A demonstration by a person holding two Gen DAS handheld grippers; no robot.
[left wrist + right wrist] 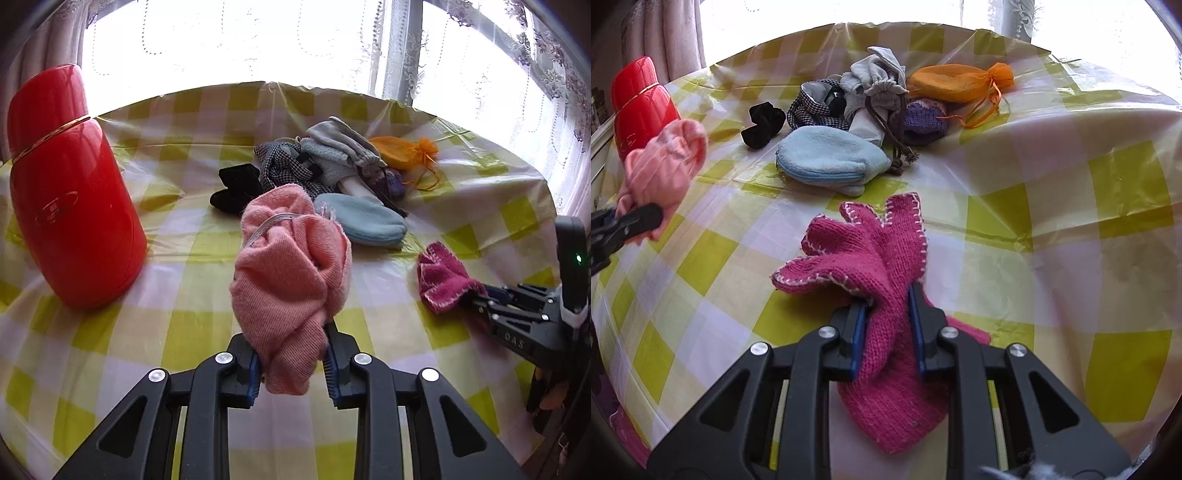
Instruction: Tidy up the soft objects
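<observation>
My left gripper (291,354) is shut on a pink knitted cloth (291,273), held above the table; it also shows in the right wrist view (661,173). My right gripper (886,310) is shut on a magenta knitted glove (871,266), which also shows in the left wrist view (441,278). A pile of soft items lies at the back: a light blue fleece pouch (831,158), a grey drawstring bag (882,85), a checked cloth (809,107), a black sock (762,123), a purple knit piece (925,118) and an orange mesh bag (956,83).
A red thermos (70,192) stands upright at the left of the table. The table has a yellow-and-white checked plastic cover (1052,192). Curtained windows (480,66) run behind the far edge.
</observation>
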